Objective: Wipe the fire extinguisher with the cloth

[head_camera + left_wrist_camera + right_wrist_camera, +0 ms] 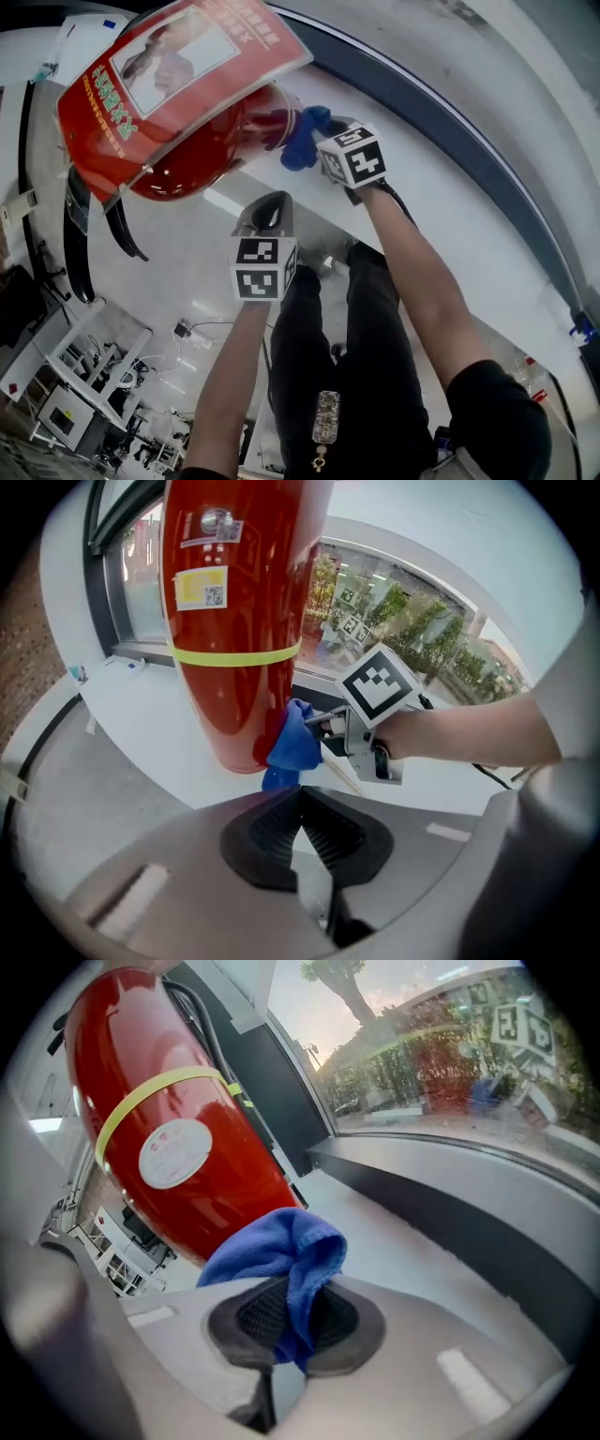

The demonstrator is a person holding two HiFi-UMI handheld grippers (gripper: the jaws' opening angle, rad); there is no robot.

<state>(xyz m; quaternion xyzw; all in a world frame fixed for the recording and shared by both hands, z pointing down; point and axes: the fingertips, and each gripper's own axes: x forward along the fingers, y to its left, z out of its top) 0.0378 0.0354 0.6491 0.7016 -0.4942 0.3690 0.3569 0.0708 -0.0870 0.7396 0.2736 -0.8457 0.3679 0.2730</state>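
A red fire extinguisher (220,141) stands on a white ledge, its top half covered by a red printed card in the head view. Its cylinder (234,602) carries a yellow band and labels, and shows again in the right gripper view (178,1147). My right gripper (314,141) is shut on a blue cloth (281,1255), which presses against the extinguisher's lower side (292,738). My left gripper (272,211) hangs a little in front of the extinguisher's base, shut, its pads (328,836) meeting with nothing between them.
The white ledge (141,714) runs along a dark window frame (450,1204) with glass behind it. A black hose (75,234) hangs left of the extinguisher. The red card (178,75) leans over the extinguisher's top. My legs and the floor lie below.
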